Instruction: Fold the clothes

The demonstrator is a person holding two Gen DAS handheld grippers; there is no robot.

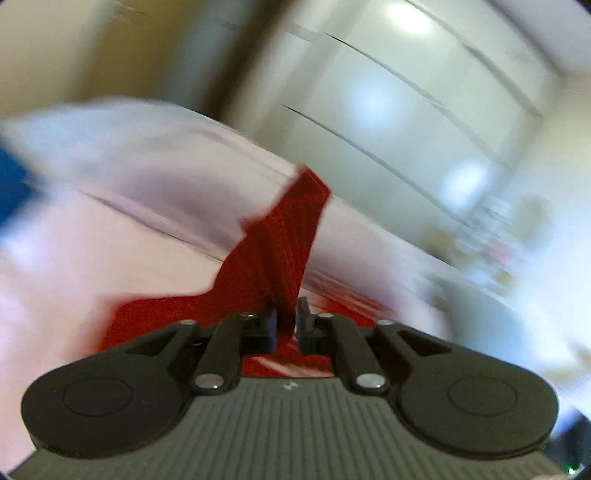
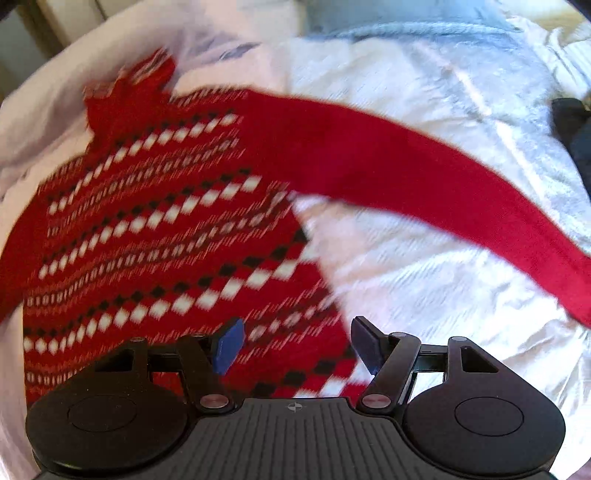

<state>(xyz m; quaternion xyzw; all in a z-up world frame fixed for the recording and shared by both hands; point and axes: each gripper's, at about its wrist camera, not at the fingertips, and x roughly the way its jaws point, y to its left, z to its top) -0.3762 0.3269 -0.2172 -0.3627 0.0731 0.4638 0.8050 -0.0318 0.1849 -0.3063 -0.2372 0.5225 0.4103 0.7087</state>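
A red knit sweater (image 2: pixel 147 221) with white and black diamond rows lies spread on a white bed sheet (image 2: pixel 424 266). One plain red sleeve (image 2: pixel 406 170) stretches across the sheet toward the right edge of the right wrist view. My right gripper (image 2: pixel 297 332) hovers open just above the sweater's lower right part, nothing between its blue pads. In the blurred left wrist view my left gripper (image 1: pixel 287 310) is shut on a strip of the red sleeve (image 1: pixel 280 236), which rises from the jaws, lifted above the bedding.
White bedding (image 1: pixel 110 166) fills the left of the left wrist view, with pale wardrobe doors (image 1: pixel 406 92) behind. A grey-blue cushion (image 2: pixel 406 22) lies at the bed's far side. A dark item (image 2: pixel 570 122) sits at the right edge.
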